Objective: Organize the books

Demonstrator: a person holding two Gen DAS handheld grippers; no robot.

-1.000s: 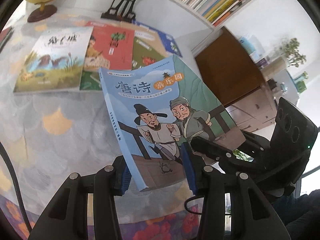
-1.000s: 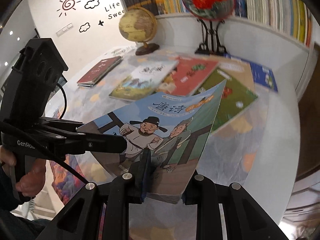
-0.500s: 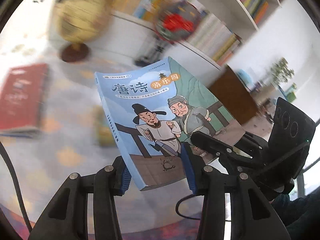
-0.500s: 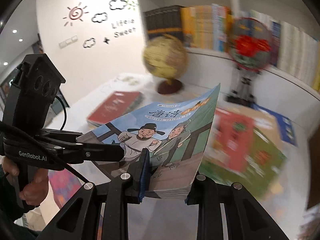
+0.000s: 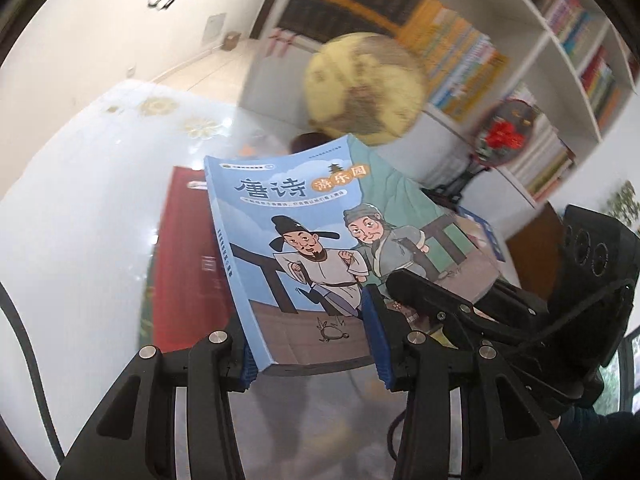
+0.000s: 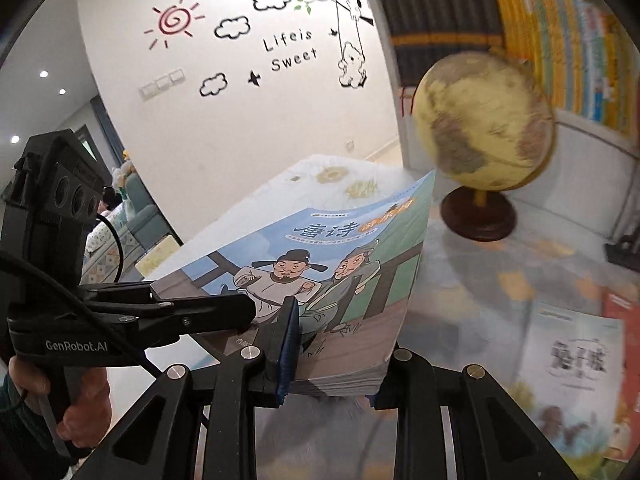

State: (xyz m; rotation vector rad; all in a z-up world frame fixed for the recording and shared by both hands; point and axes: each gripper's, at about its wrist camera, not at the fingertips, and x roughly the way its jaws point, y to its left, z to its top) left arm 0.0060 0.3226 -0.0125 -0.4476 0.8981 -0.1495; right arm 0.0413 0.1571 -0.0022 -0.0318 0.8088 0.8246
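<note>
Book (image 5: 304, 248), a thin, limp, probably light paperback, sags between the left hand-held gripper (image 5: 312, 344) and right hand-held gripper (image 6: 336, 344), both clamped on its near edge.

Yellow globe (image 6: 484, 120) (blurred) near red fan ornament (image 5: 505, 136).

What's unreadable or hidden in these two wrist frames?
- Red book, left wrist view: its cover is mostly hidden behind the blue book.
- Globe, both views: motion blur wipes out the map detail.
- White book, right wrist view: blurred, with its bottom edge lost in the smear.
</note>
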